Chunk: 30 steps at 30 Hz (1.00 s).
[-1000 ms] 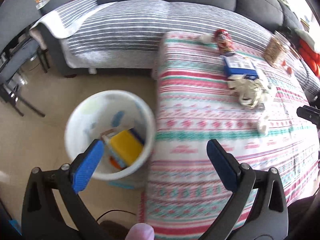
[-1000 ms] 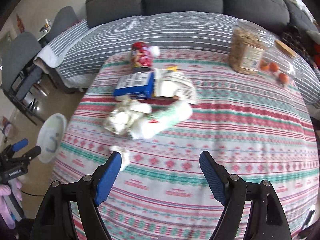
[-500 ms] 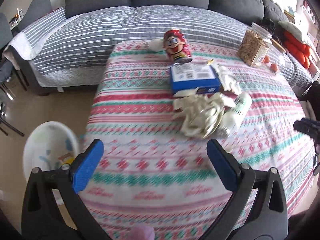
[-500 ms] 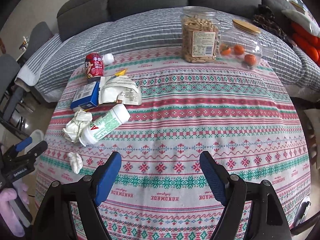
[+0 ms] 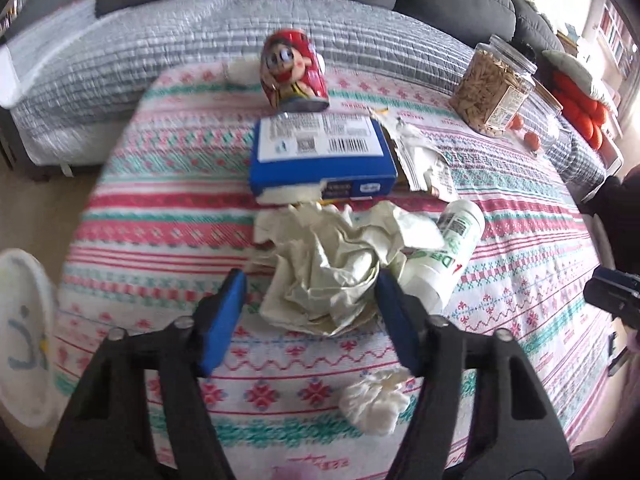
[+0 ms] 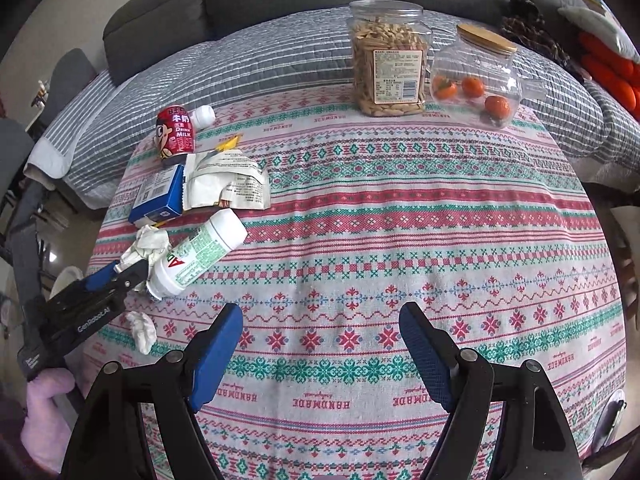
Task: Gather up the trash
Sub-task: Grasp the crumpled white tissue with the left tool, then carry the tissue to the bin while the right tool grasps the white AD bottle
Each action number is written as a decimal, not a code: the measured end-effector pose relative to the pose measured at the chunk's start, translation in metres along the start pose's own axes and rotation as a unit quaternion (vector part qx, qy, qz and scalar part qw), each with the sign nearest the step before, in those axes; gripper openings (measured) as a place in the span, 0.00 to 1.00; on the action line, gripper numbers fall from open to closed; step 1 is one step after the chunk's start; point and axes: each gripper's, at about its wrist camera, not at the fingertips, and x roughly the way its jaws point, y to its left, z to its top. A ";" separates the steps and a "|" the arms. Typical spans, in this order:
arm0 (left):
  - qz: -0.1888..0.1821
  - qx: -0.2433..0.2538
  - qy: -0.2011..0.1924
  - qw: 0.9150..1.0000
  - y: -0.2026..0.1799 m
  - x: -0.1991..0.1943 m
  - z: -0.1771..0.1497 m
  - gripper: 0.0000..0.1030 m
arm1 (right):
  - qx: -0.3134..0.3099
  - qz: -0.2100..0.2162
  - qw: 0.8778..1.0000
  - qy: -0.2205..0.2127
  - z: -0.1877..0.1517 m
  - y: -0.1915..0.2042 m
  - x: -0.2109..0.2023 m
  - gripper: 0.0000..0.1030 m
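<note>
Trash lies on the patterned tablecloth point(image 5: 168, 184): a crumpled cream paper point(image 5: 332, 264), a white bottle point(image 5: 444, 256), a blue box point(image 5: 320, 156), a torn wrapper point(image 5: 424, 160), a red milk can point(image 5: 294, 68) and a small white tissue wad point(image 5: 376, 402). My left gripper point(image 5: 310, 320) is open, its pads either side of the crumpled paper's near end. It also shows in the right wrist view point(image 6: 120, 274). My right gripper point(image 6: 320, 354) is open and empty over bare cloth. The white bin point(image 5: 24, 328) is at the far left.
A jar of snacks point(image 6: 388, 64) and a glass jar of oranges point(image 6: 476, 76) stand at the table's far edge. A grey sofa with a striped cover point(image 6: 256, 52) lies behind. Chairs point(image 6: 16, 184) stand to the left.
My left gripper has swung from the bin to the table and closed in around the crumpled paper, jaws narrower. My right gripper has pulled back and turned right.
</note>
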 end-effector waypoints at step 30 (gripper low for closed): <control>0.015 -0.031 -0.010 0.999 0.069 -0.079 -0.011 0.24 | 0.019 0.051 0.998 0.031 0.028 0.088 0.059 0.80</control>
